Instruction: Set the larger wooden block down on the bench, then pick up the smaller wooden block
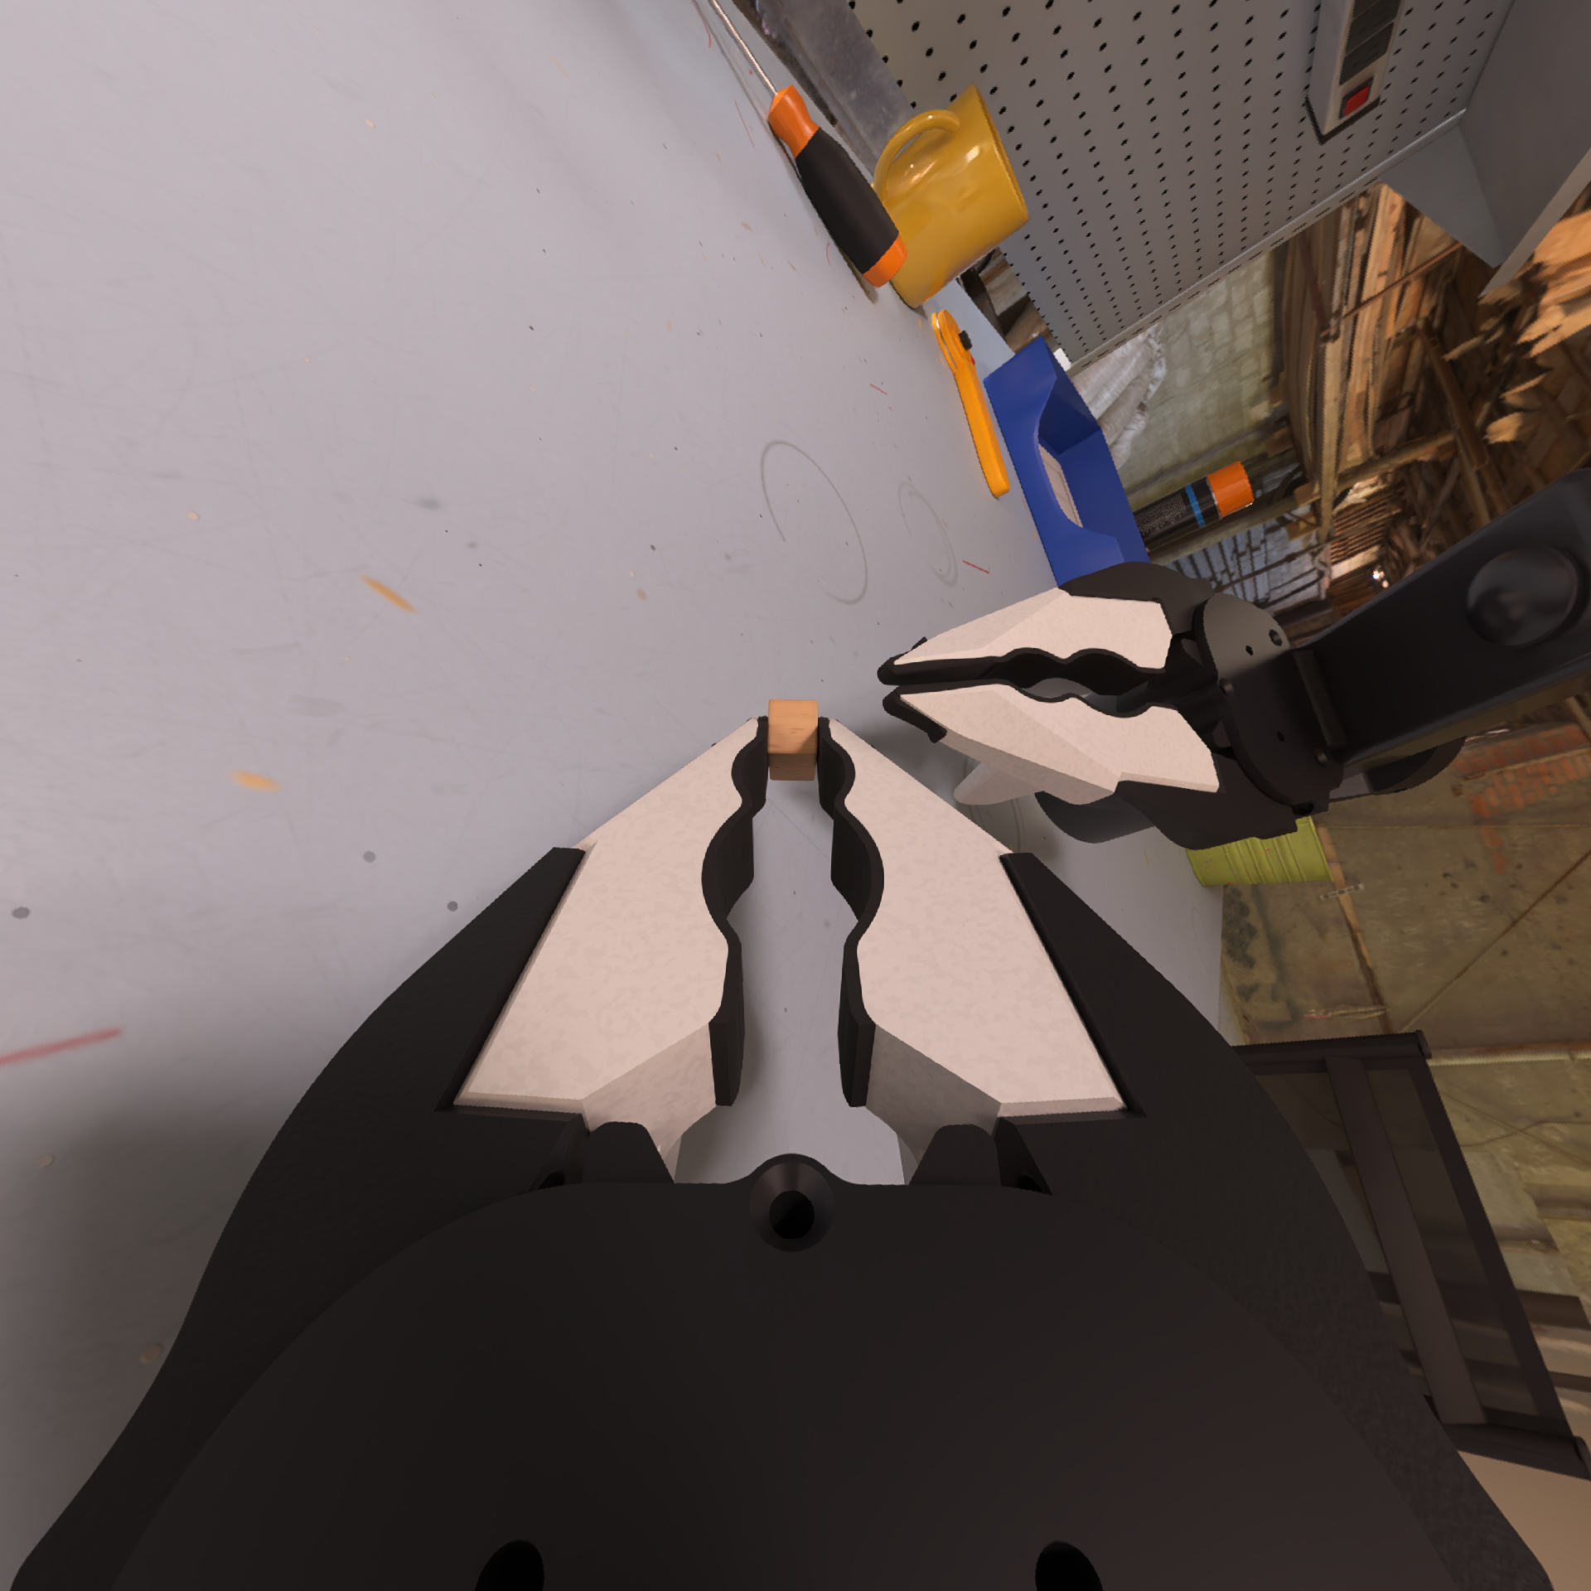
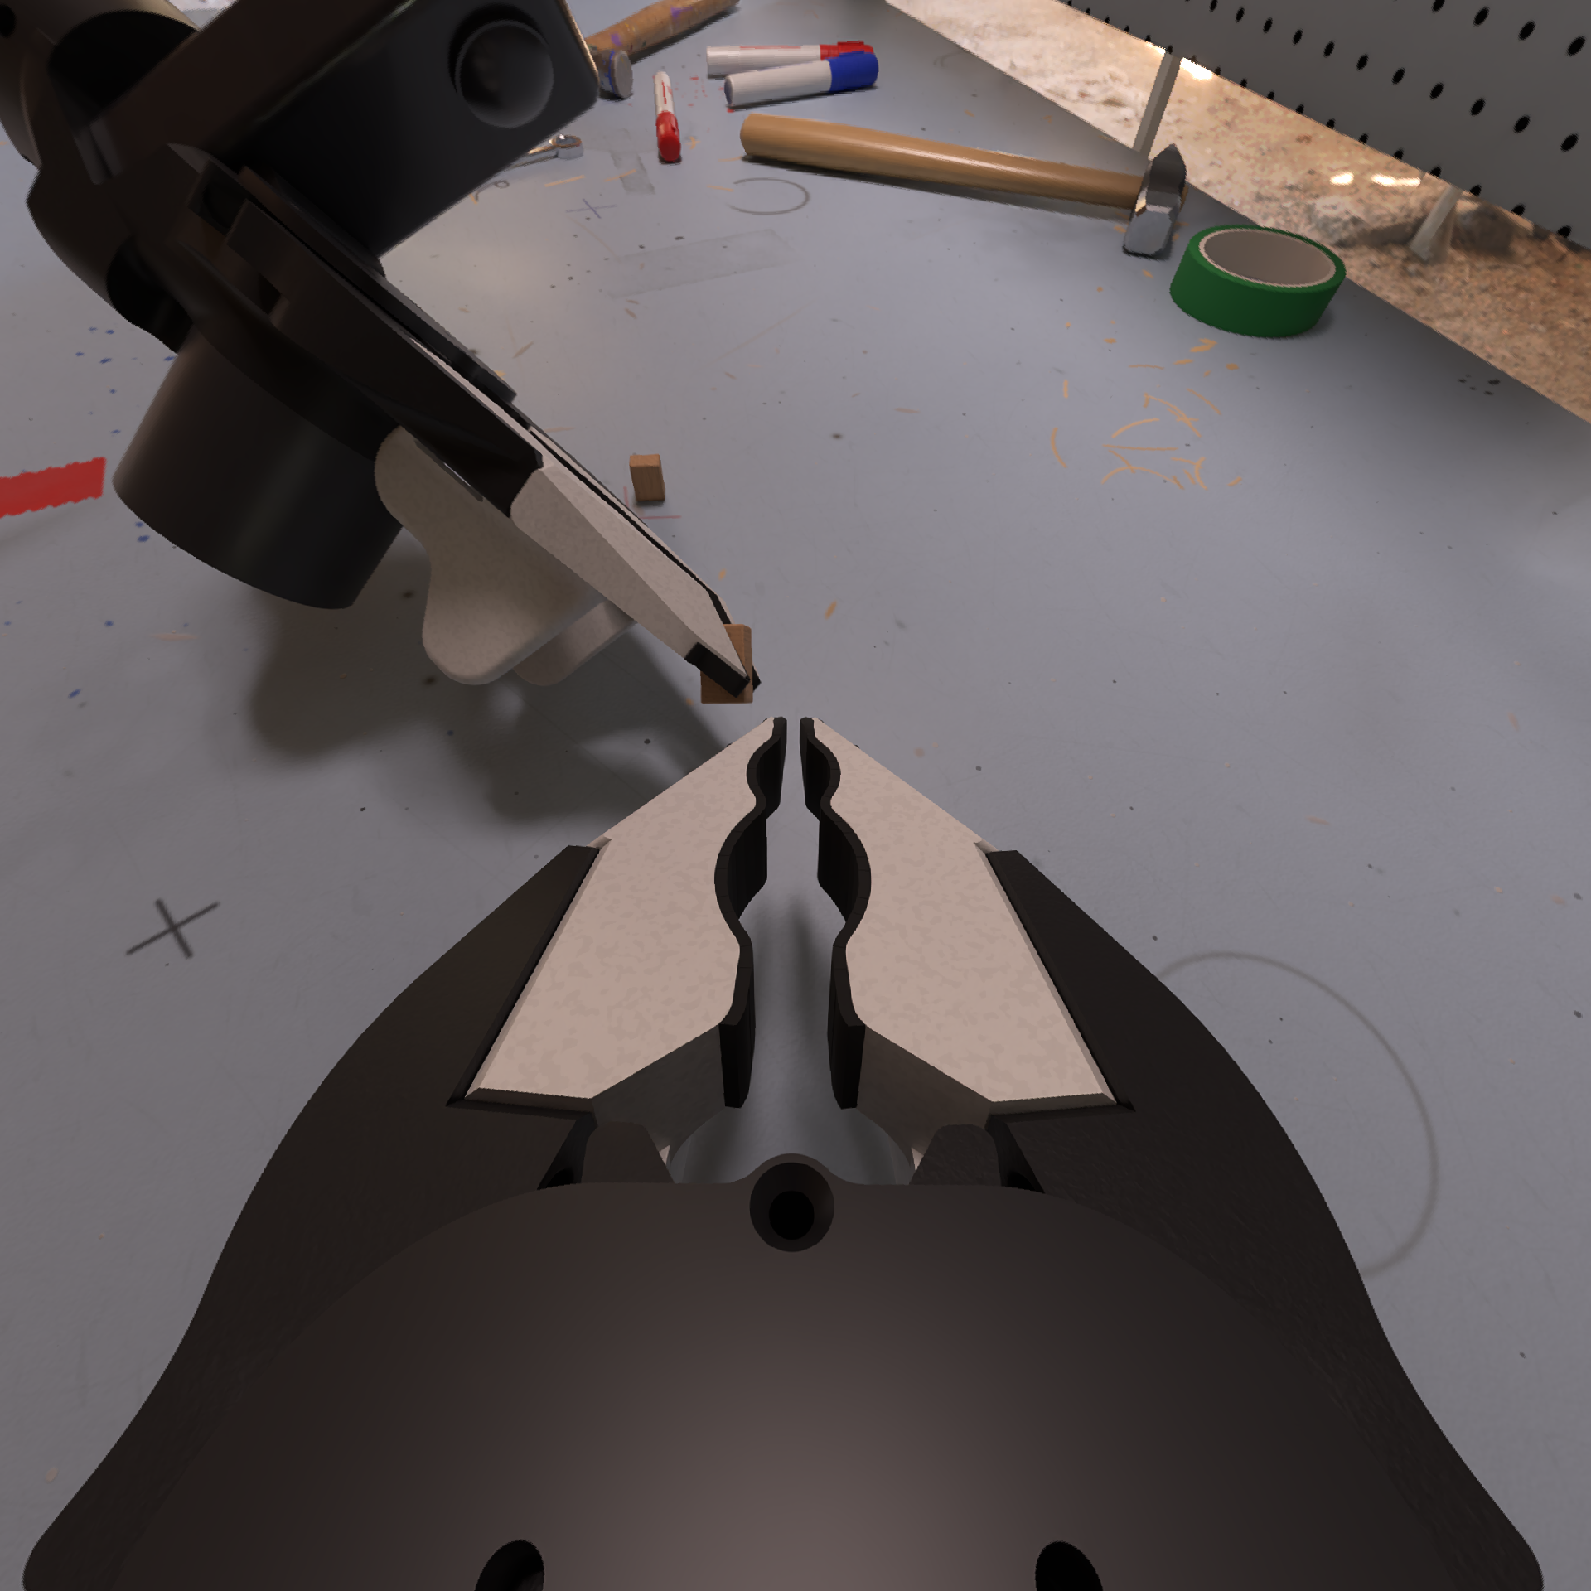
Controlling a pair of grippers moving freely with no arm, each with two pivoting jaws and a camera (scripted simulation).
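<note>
My left gripper [image 1: 792,732] is shut on a small light wooden block [image 1: 792,739], pinched at the fingertips. In the right wrist view the left gripper [image 2: 732,676] comes in from the upper left with that block [image 2: 740,646] low over the grey bench [image 2: 1033,646]; I cannot tell if it touches. A second wooden block [image 2: 646,478] stands on the bench farther off. I cannot tell which block is larger. My right gripper [image 2: 792,727] is shut and empty, its tips just right of the held block; it also shows in the left wrist view [image 1: 891,689].
A yellow mug [image 1: 947,194], a screwdriver [image 1: 839,189], an orange knife [image 1: 973,405] and a blue bin [image 1: 1067,465] lie by the pegboard. A hammer [image 2: 947,164], green tape roll [image 2: 1257,280] and markers [image 2: 801,69] lie beyond the blocks.
</note>
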